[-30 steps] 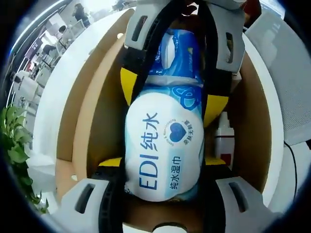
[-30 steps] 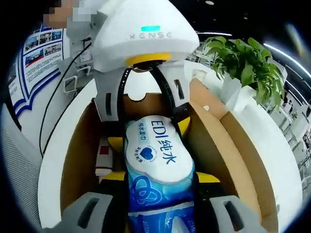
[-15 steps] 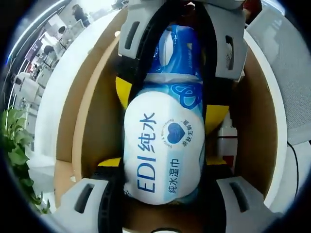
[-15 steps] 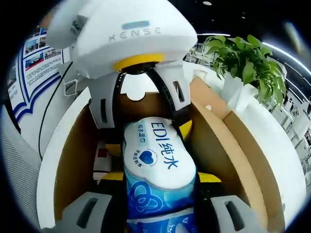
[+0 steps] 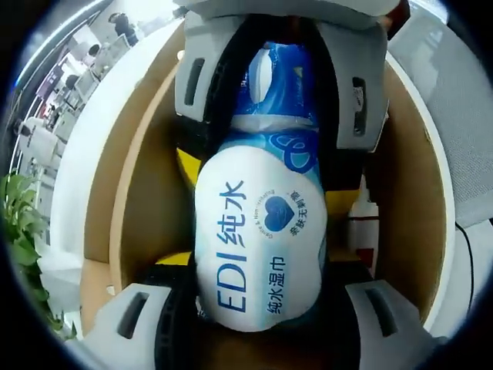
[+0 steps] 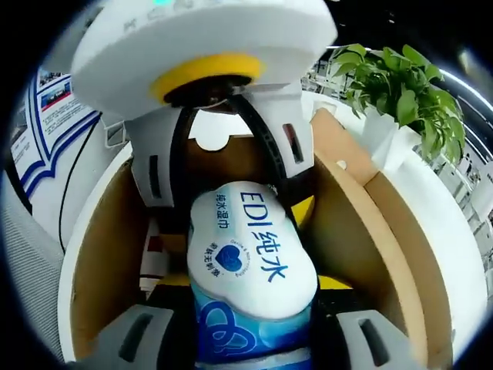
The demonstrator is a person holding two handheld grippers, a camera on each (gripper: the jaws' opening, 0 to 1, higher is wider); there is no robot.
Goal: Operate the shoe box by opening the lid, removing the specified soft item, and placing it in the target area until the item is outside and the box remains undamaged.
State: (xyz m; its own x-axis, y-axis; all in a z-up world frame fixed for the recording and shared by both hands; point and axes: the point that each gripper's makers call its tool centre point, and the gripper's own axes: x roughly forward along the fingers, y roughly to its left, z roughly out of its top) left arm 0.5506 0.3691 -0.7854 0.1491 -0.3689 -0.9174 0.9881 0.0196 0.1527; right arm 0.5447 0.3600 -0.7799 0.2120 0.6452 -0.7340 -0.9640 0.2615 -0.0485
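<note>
A soft white-and-blue wet wipes pack (image 5: pixel 258 231) lies lengthwise in the open brown cardboard shoe box (image 5: pixel 142 193). My left gripper (image 5: pixel 258 304) is shut on the pack's white end, its jaws pressing both sides. From the opposite side, my right gripper (image 5: pixel 281 85) clamps the blue end. In the right gripper view, the same pack (image 6: pixel 246 250) sits between the right gripper (image 6: pixel 250 327) at the bottom and the left gripper (image 6: pixel 231 193) above, inside the box (image 6: pixel 350 231).
A small white bottle with a red label (image 5: pixel 362 223) stands in the box beside the pack, and appears again (image 6: pixel 152 254) in the right gripper view. The box rests on a white round table (image 5: pixel 85 154). A green potted plant (image 6: pixel 393 85) stands past the table's edge.
The two grippers have drawn closer together, so each looms larger in the other's view. Both stay clamped on the pack, which remains inside the box.
</note>
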